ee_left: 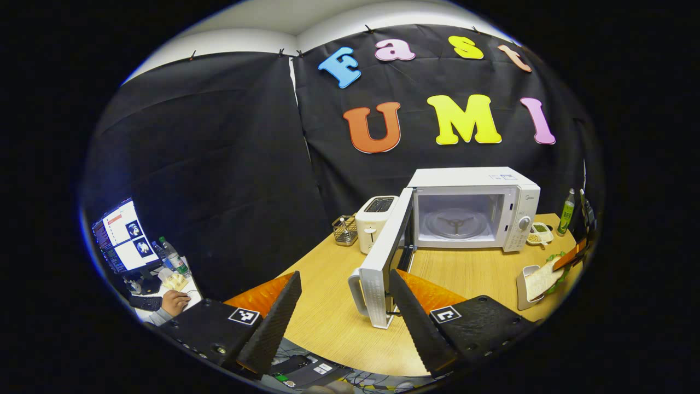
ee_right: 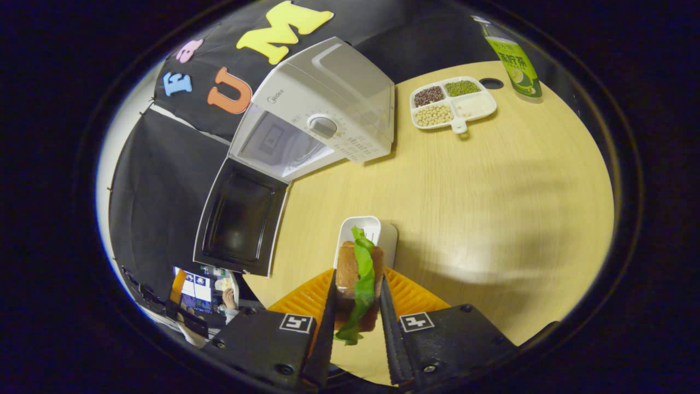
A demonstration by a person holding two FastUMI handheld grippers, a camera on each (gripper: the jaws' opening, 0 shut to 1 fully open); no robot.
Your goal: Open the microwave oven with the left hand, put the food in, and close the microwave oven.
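Landmark: the microwave [ee_left: 473, 208], door [ee_left: 383, 262] swung fully open toward its left, cavity bare with turntable showing.

Far left of the microwave: toaster [ee_left: 374, 221] and small wire basket [ee_left: 344, 230], both near the door's outer face.

In front of the door: left gripper [ee_left: 344, 323], fingers spread wide, holding nothing, just beside the door handle. Risk: a drift forward would knock the door partway shut and narrow the opening.

In front and right of the microwave: right gripper [ee_right: 356, 323], fingers closed on the sandwich [ee_right: 358, 279], which sits above the white holder [ee_right: 365, 232]. Lettuce hangs loose; a tilt could shed it, or the filling could snag the cavity frame.

Right of the microwave: sectioned bean tray [ee_right: 454, 104] and bottle [ee_right: 514, 60], close to the table [ee_right: 492, 180] edge. Open tabletop lies between sandwich and cavity.
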